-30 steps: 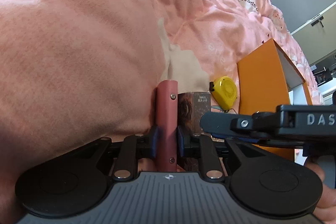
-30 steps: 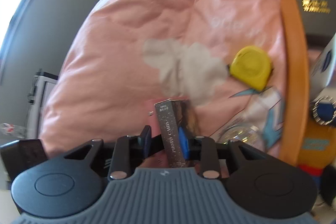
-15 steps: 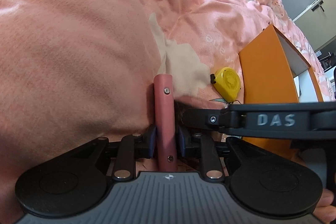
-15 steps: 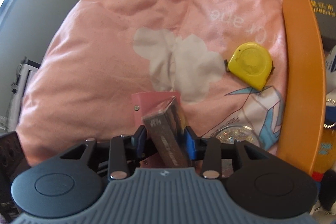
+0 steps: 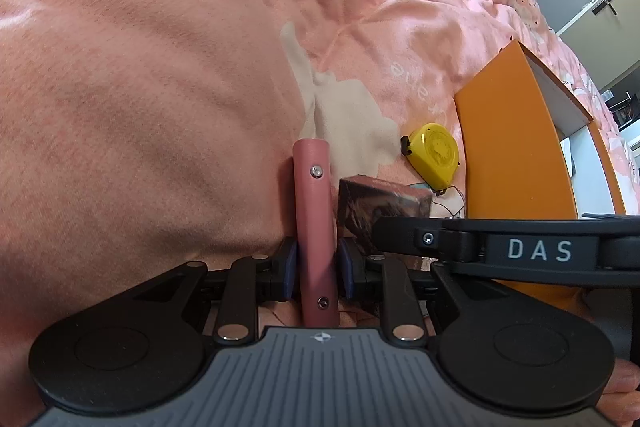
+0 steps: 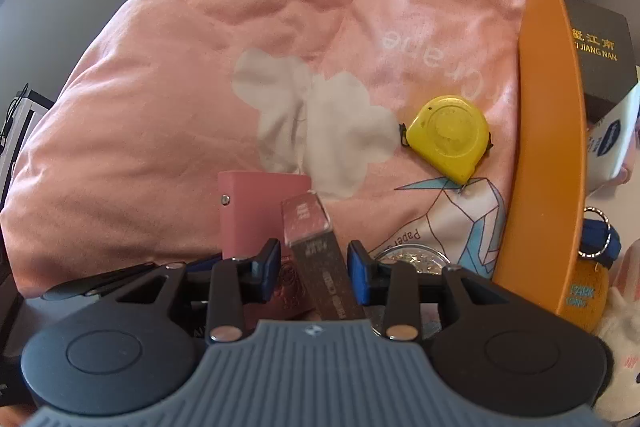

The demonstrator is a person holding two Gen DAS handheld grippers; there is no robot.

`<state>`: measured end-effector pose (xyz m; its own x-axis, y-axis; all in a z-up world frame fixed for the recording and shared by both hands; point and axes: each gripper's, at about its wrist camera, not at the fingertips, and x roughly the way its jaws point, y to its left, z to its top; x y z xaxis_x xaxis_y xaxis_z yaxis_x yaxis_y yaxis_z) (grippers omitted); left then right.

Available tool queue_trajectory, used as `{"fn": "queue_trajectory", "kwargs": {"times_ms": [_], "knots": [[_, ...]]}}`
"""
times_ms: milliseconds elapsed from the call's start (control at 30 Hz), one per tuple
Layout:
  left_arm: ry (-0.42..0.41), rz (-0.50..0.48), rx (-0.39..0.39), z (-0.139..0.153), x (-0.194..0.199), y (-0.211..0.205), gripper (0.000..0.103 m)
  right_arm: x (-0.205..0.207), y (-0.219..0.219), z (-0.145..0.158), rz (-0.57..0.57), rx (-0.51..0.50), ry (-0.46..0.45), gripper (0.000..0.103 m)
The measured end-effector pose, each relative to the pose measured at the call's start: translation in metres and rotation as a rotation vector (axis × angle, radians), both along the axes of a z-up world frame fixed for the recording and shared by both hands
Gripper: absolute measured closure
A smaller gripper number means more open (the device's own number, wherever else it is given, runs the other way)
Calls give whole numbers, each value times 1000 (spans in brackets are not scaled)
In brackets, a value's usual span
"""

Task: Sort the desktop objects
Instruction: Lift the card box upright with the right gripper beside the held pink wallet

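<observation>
My left gripper (image 5: 316,261) is shut on a slim pink binder (image 5: 312,195), held upright on edge over the pink bedspread (image 5: 160,87). Just to its right stands a dark photo-card box (image 5: 384,203). In the right wrist view that box (image 6: 316,247) leans tilted between the jaws of my right gripper (image 6: 312,261), which are closing. A narrow gap shows on each side between the blue pads and the box. The pink binder (image 6: 256,211) stands just behind it on the left. A yellow tape measure (image 6: 450,139) lies further off.
An orange open box (image 6: 540,147) stands at the right and holds a dark carton (image 6: 596,43), a white pack and a plush keychain (image 6: 588,291). A round glittery case (image 6: 416,259) lies beside the right jaw. The right gripper's black body (image 5: 540,251) crosses the left wrist view.
My right gripper's jaws have spread off the photo-card box, which has tipped over to a slant. The left gripper has kept its grip on the pink binder.
</observation>
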<state>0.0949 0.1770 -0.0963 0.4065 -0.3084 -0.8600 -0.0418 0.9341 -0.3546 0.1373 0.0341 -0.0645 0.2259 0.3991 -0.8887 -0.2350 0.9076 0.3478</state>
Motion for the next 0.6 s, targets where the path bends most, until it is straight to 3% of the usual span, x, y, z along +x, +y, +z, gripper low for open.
{"fn": "queue_trajectory", "kwargs": {"times_ms": [233, 600], "knots": [[8, -12, 49, -3, 1, -6, 79, 0, 0, -1, 18, 1, 9, 68], [-11, 4, 43, 1, -1, -4, 83, 0, 5, -8, 21, 0, -12, 78]]}}
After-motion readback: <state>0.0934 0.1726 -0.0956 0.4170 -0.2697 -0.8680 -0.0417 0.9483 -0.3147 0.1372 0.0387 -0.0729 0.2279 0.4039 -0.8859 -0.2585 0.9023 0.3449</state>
